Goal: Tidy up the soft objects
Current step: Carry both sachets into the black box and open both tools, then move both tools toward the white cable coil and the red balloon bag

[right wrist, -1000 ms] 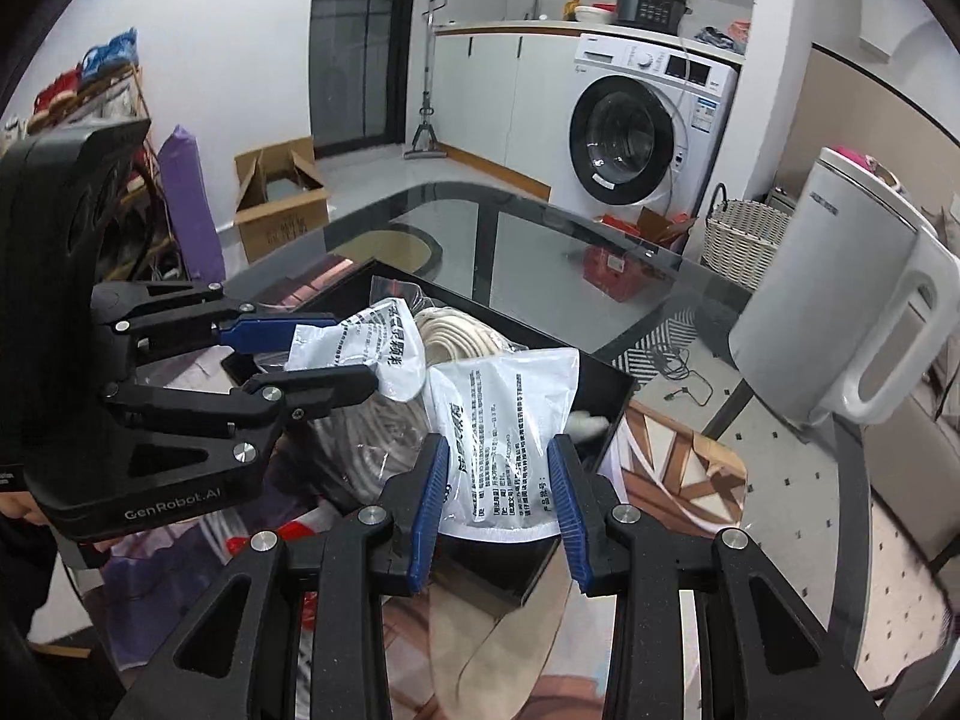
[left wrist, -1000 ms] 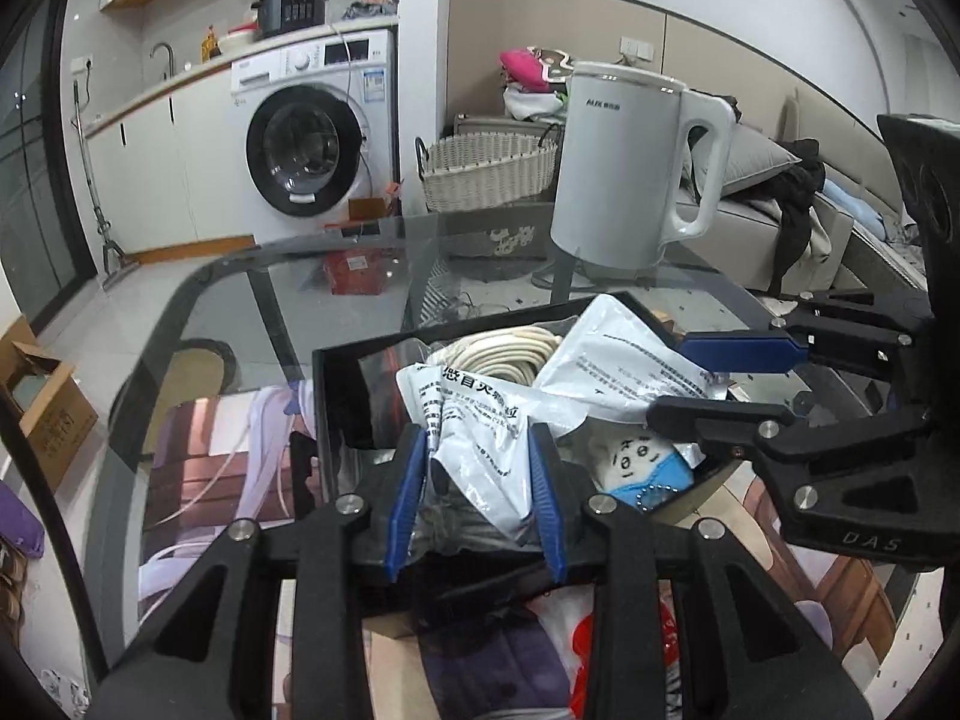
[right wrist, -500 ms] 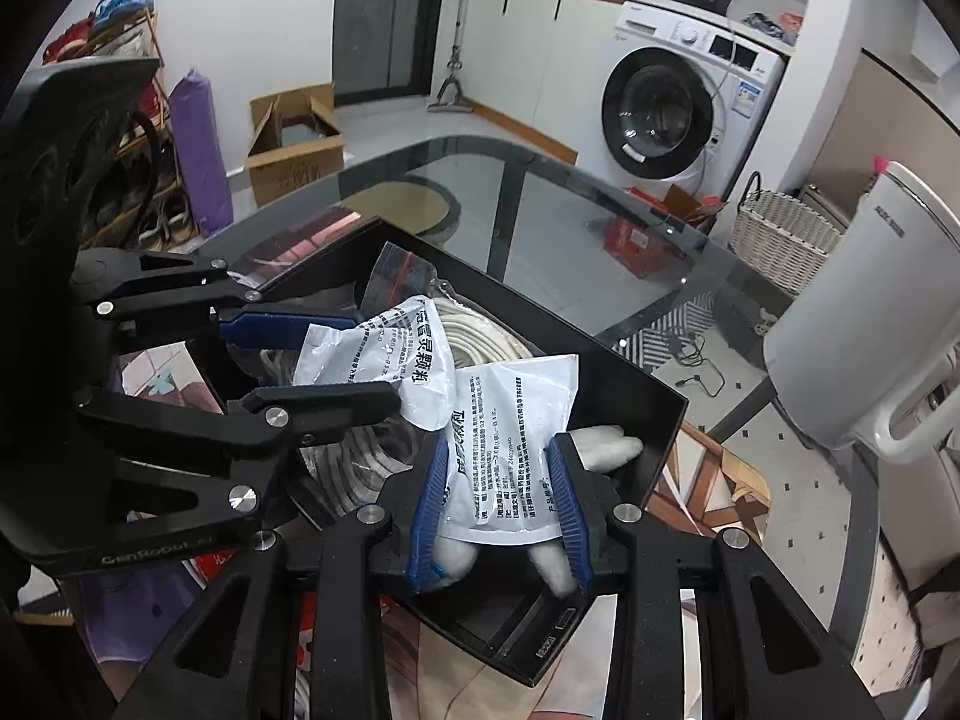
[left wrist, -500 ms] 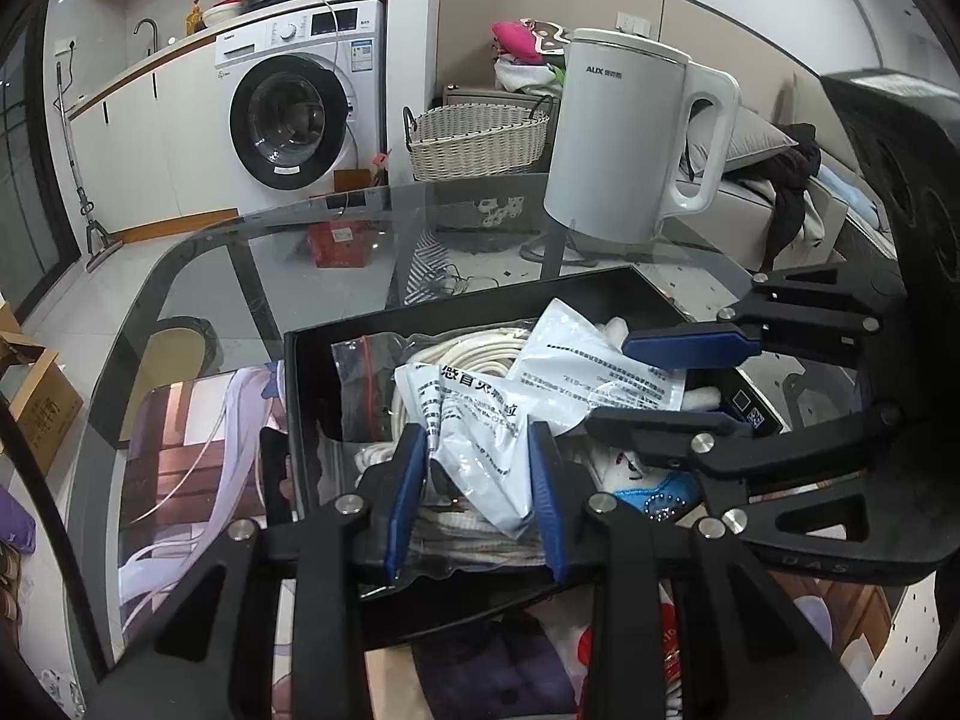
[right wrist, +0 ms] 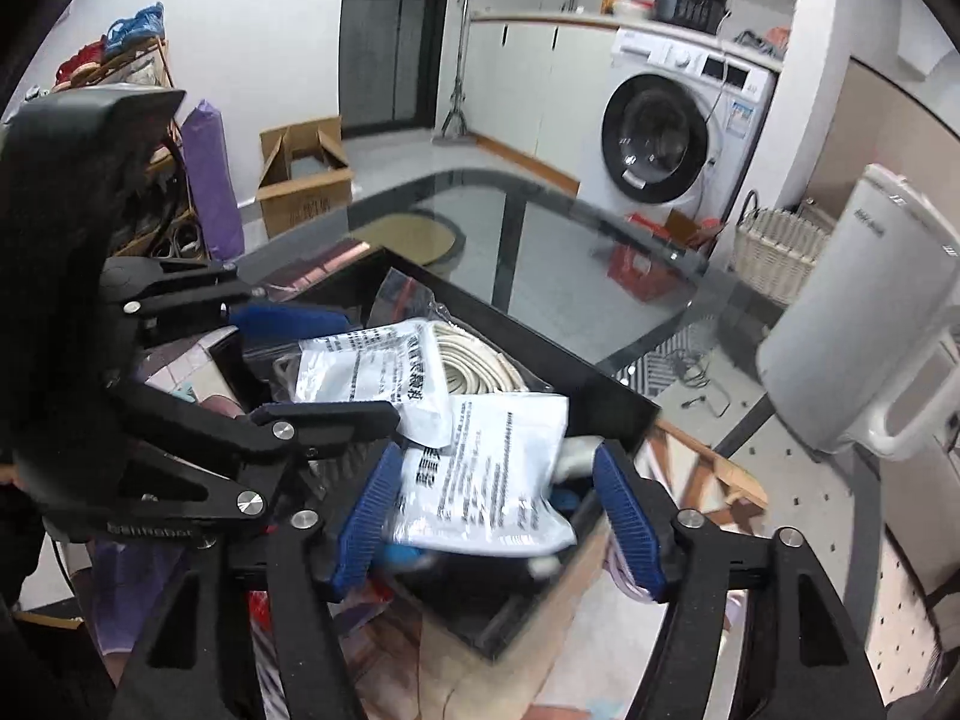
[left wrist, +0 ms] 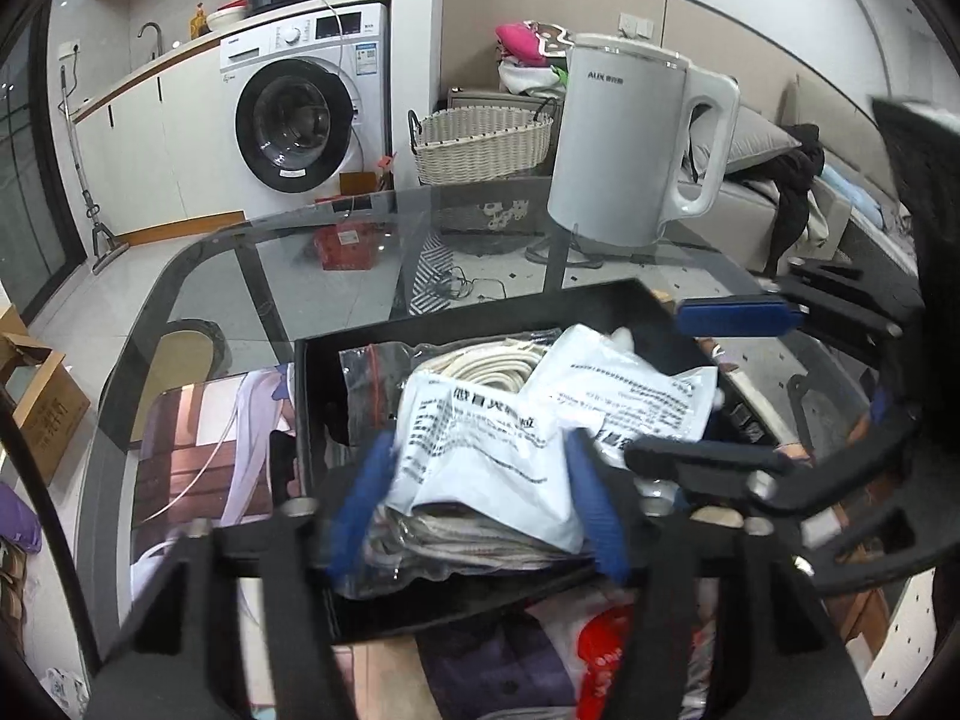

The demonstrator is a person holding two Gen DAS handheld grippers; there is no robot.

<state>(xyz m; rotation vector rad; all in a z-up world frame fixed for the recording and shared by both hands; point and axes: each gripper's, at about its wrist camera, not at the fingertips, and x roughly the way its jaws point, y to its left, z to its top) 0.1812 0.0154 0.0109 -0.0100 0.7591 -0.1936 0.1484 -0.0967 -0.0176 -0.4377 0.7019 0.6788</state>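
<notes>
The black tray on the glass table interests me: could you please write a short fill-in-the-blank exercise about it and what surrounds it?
1. The two white printed packets lie in a tray coloured ____.
2. Under the packets sits a coil of cream-coloured ____, sealed in a clear bag.
3. The white kettle stands on a table made of ____.
4. The woven basket stands beside the ____ machine.

Missing words: black; rope; glass; washing

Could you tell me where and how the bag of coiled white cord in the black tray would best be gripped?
Probably by the coiled white cord itself, at its far exposed curve, coming from above. Two white printed pouches cover its near part, and the black tray walls block a sideways approach. The bundle looks thick enough for the pads to bite.
</notes>
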